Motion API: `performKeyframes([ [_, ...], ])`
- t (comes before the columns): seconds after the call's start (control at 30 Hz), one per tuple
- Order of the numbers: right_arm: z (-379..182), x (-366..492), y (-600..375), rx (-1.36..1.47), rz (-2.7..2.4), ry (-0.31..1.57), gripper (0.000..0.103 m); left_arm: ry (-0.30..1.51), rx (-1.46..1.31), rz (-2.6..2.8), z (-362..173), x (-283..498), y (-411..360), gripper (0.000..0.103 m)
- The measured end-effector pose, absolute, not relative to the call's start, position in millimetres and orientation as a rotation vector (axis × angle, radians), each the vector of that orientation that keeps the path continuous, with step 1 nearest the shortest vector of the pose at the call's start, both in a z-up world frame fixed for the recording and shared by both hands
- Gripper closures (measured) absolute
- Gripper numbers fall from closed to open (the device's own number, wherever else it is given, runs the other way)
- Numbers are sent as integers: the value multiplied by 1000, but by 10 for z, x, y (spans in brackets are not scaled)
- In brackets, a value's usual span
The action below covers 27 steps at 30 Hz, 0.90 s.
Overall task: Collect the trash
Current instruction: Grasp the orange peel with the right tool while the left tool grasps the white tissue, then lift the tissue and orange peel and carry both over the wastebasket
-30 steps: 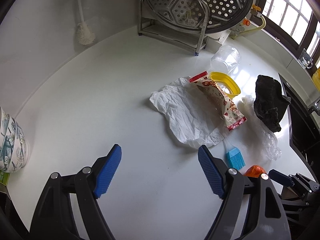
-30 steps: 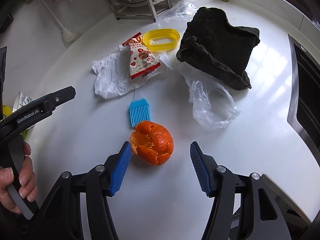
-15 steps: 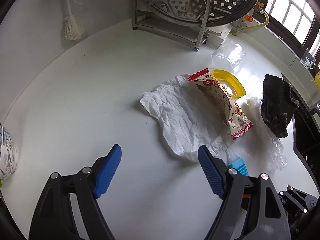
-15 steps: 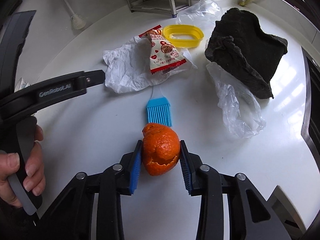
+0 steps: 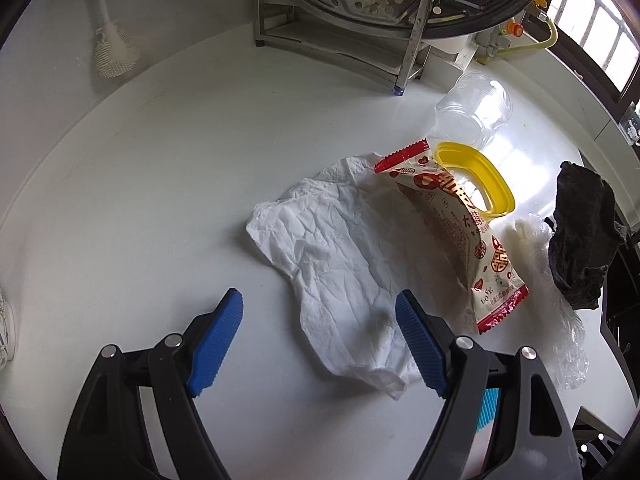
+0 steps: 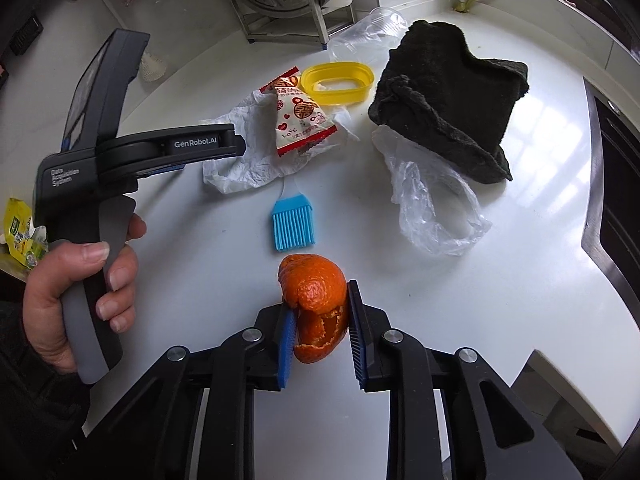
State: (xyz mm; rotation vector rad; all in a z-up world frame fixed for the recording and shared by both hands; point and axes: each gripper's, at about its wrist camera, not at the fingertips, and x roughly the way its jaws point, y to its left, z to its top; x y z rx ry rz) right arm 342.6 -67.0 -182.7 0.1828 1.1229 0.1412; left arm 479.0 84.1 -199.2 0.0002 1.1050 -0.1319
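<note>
An orange peel [image 6: 314, 288] sits on the white counter [image 6: 500, 300], and my right gripper [image 6: 320, 300] is closing with both blue pads pressed on it. A crumpled white tissue [image 5: 332, 248] lies ahead of my left gripper [image 5: 318, 296]. Its jaws are closing, still wide, and the tissue's near edge lies between them untouched. A red-and-white snack wrapper [image 5: 460, 232] rests on the tissue's right side. Beyond the peel in the right wrist view are the tissue [image 6: 240, 160], the wrapper [image 6: 300, 120] and a clear plastic bag [image 6: 432, 200].
A blue silicone brush [image 6: 292, 224], a yellow ring lid [image 6: 340, 80], a clear cup [image 5: 476, 112] and a black cloth [image 6: 448, 96] lie around the trash. A steel rack with a perforated tray [image 5: 380, 8] stands at the back. A dark recess [image 6: 612, 200] borders the counter's right.
My right gripper's jaws have closed onto the orange peel. My left gripper has moved forward and down until the tissue's edge lies between its fingers, and its jaws have narrowed slightly.
</note>
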Motion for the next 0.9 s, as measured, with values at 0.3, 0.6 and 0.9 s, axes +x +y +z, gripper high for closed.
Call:
performKeyframes([
  [0.3, -1777, 3232, -874, 218, 95, 1118, 80, 1080, 97, -169, -1953, 4744, 575, 100],
  [0.6, -1621, 3096, -1020, 250, 74, 1087, 80, 996, 50, -165, -1515, 4662, 833, 101],
  [0.9, -1466, 2885, -1087, 266, 71, 1048, 80, 902, 60, -178, -936, 4397, 1008, 101],
])
